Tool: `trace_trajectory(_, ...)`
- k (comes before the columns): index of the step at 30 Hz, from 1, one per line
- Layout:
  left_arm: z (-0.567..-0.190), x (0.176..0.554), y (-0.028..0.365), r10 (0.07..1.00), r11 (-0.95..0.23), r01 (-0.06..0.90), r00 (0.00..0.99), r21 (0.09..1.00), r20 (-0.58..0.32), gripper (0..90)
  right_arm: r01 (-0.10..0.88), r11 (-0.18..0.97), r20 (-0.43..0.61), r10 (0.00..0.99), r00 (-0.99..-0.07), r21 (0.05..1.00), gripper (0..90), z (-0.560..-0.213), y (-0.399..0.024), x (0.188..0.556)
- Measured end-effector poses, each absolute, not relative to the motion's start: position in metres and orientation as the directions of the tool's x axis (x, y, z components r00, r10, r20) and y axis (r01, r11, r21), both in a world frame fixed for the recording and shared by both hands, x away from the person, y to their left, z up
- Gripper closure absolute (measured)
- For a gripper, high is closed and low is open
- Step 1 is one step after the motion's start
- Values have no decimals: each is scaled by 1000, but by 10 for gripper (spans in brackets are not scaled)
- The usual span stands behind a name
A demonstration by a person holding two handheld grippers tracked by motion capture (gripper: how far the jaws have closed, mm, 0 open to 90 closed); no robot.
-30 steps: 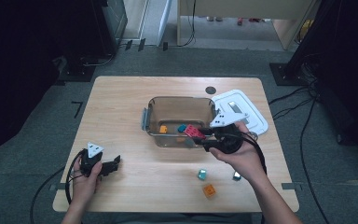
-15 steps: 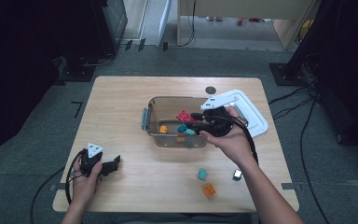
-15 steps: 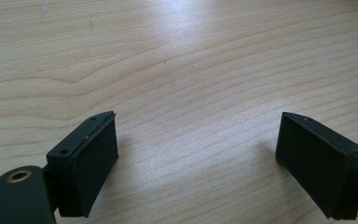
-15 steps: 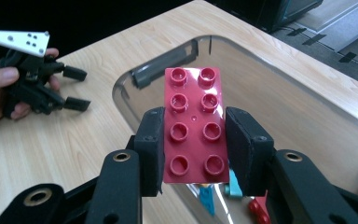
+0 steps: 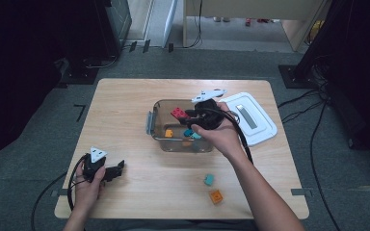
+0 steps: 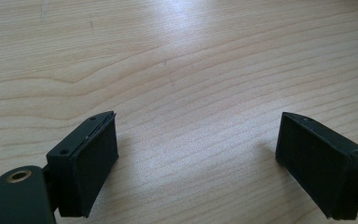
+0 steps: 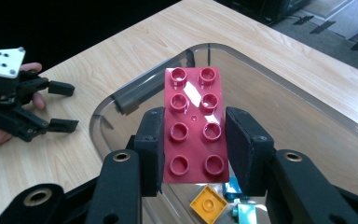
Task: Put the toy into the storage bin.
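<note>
Left gripper [image 5: 118, 169]: jaws wide, nothing between, low over bare table [image 5: 125, 115] near its front-left edge; clear container [image 5: 150, 122]: mid-table, open wood all round; right gripper [image 5: 189, 114]: clamped on red eight-stud brick [image 7: 195, 123], above the container's interior; white lid [image 5: 265, 126]: against the right edge.

Wooden table [image 5: 125, 110] bears clear container [image 5: 156, 129], white lid [image 5: 257, 126], teal block [image 5: 209, 180], orange block [image 5: 216, 196].

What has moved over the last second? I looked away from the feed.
The right gripper, shut on the red brick, carried it from the container's near right corner to above its middle. The left gripper, the teal block and the orange block stayed put.
</note>
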State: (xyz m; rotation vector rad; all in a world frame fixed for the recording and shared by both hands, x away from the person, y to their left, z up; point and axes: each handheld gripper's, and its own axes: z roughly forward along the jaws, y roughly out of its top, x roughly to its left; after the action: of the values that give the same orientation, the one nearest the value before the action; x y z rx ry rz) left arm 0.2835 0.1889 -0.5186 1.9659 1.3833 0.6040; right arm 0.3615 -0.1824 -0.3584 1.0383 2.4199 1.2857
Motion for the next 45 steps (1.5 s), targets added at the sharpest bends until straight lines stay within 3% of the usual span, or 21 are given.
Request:
trace_trajectory(23,-518,283,189,941,-232,643,337,730,2,128,580,376,168,718,-675,723,599,-393,-159,391)
trace_trajectory(30,-519,283,189,941,-232,643,337,730,2,128,582,372,166,724,-670,723,484,-393,-161,391)
trace_trajectory(45,-519,284,189,942,-231,642,337,731,2,128,556,339,174,717,-675,759,453,-376,-179,373)
